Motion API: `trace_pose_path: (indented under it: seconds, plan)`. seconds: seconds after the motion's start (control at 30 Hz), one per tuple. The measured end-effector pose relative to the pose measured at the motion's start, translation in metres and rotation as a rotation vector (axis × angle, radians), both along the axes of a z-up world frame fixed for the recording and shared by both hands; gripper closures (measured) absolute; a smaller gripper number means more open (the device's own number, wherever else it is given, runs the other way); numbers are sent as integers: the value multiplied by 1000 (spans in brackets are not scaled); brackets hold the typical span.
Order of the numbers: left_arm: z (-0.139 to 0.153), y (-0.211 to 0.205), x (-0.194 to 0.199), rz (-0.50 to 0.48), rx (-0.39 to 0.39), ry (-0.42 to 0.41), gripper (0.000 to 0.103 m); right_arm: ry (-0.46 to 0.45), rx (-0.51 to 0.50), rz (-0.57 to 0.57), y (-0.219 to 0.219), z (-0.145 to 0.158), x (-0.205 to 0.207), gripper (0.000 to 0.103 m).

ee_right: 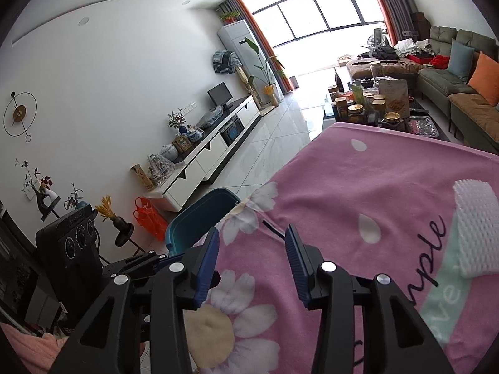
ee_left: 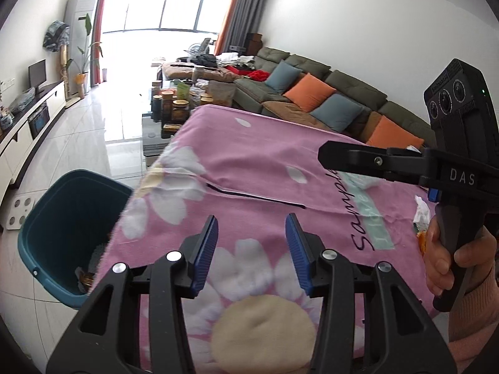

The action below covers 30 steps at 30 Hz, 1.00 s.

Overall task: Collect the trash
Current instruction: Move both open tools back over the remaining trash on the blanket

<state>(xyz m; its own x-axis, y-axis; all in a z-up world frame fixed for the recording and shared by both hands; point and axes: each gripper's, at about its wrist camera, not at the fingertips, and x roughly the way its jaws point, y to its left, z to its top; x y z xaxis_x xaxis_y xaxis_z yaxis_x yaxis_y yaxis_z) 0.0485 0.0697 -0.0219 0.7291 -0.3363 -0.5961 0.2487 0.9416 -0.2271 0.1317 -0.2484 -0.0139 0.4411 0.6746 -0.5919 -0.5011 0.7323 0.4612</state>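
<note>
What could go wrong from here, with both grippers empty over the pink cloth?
1. The white foam net is thin and lies flat on the pink cloth; a pinch may catch cloth too.
2. The teal bin stands below the cloth's edge, so a release short of the edge could land on the cloth.
3. The right gripper and left gripper are close; they may collide reaching the crumpled scraps.
</note>
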Motion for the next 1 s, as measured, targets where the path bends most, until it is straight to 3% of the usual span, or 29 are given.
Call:
trace_pose_path:
  seconds: [0.3, 0.57, 0.77, 1.0]
  plan:
    - [-16, -107, -14, -272, -14, 42, 59, -33, -56, -254, -116, 8, -40, 61]
    - [-25, -184, -27, -488, -25, 96, 59, -29, -81, -442, -189, 3, -64, 61]
    - [-33, -225, -29, -586, -26, 137, 59, -8, -82, -528, -232, -11, -77, 61]
    - [-47, -257, -13, -614, -40, 220, 61, 38, -82, -583, -259, -32, -85, 61]
